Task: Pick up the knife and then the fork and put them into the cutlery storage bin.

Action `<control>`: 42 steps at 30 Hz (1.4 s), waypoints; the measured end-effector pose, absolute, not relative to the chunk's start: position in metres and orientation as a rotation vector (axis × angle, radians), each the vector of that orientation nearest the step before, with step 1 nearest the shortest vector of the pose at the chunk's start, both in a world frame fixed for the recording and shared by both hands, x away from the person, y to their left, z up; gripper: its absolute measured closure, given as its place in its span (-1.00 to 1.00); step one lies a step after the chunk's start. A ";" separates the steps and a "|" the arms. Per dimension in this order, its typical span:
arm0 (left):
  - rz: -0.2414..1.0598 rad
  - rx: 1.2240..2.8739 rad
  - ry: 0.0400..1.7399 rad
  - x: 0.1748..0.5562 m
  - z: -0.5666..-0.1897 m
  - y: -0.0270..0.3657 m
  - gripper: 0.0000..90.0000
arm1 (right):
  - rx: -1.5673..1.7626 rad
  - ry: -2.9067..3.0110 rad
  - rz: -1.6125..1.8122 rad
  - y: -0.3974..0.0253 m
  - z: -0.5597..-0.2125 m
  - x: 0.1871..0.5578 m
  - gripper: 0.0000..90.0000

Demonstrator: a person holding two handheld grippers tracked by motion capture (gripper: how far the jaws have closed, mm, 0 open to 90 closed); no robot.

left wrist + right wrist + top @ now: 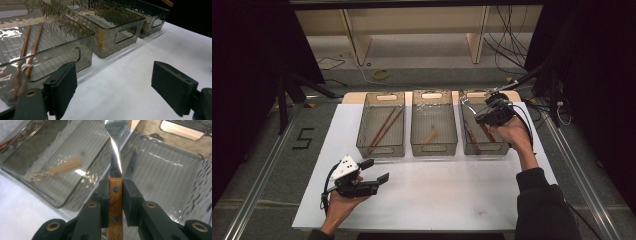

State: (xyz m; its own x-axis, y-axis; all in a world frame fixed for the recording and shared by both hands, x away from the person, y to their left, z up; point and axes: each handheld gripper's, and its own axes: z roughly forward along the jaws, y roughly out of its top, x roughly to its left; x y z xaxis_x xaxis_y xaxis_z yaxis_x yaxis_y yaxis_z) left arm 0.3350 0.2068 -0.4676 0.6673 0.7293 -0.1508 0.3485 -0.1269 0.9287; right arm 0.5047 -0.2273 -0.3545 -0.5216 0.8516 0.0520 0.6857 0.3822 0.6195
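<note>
My right gripper [486,116] is shut on the wooden handle of a metal-headed utensil [115,192] and holds it over the right smoky bin [482,149]. The utensil's shiny head [464,102] points toward the bin's far left corner. In the right gripper view my right gripper [115,185] sits above the wall between the middle bin [30,170] and the right bin [172,172]. My left gripper [374,171] rests open near the table's front left, with nothing between its jaws. In the left gripper view it [113,80] faces the bins' front walls.
Three smoky plastic bins stand in a row. The left bin [381,150] holds two brown chopsticks [35,47]. A small wooden piece [430,135] lies in the middle bin [434,149]. Another wooden-handled utensil [472,136] lies in the right bin. The white table [447,190] stretches toward me.
</note>
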 end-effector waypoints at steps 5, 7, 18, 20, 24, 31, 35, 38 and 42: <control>0.411 1.730 0.874 0.335 -0.468 0.207 -0.56 | 1.384 2.357 0.856 -0.229 -0.356 0.511 0.73; 0.411 1.730 0.874 0.335 -0.468 0.207 -0.56 | 1.392 2.355 0.856 -0.230 -0.357 0.513 0.73; 0.411 1.729 0.874 0.335 -0.468 0.207 -0.56 | 1.471 2.313 0.828 -0.232 -0.364 0.528 0.73; 0.411 1.729 0.874 0.335 -0.468 0.207 -0.56 | 1.485 2.307 0.816 -0.233 -0.366 0.532 0.73; 0.412 1.727 0.876 0.335 -0.468 0.207 -0.56 | 1.512 2.295 0.800 -0.233 -0.370 0.536 0.73; 0.413 1.727 0.876 0.335 -0.468 0.207 -0.56 | 1.556 2.275 0.776 -0.234 -0.377 0.542 0.73; 0.414 1.726 0.874 0.335 -0.467 0.208 -0.56 | 1.575 2.270 0.770 -0.234 -0.381 0.544 0.73; 0.415 1.727 0.874 0.335 -0.467 0.208 -0.56 | 1.582 2.265 0.768 -0.235 -0.385 0.544 0.73; 0.414 1.727 0.873 0.335 -0.467 0.208 -0.56 | 1.587 2.269 0.761 -0.235 -0.390 0.544 0.73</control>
State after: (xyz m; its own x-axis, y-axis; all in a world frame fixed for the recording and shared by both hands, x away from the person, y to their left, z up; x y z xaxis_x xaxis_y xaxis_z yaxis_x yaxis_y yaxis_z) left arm 0.3352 0.2078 -0.4672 0.6671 0.7297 -0.1499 0.3460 -0.1252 0.9298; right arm 0.5441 -0.2350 -0.3901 -0.3639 0.9283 0.0767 0.7870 0.2624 0.5584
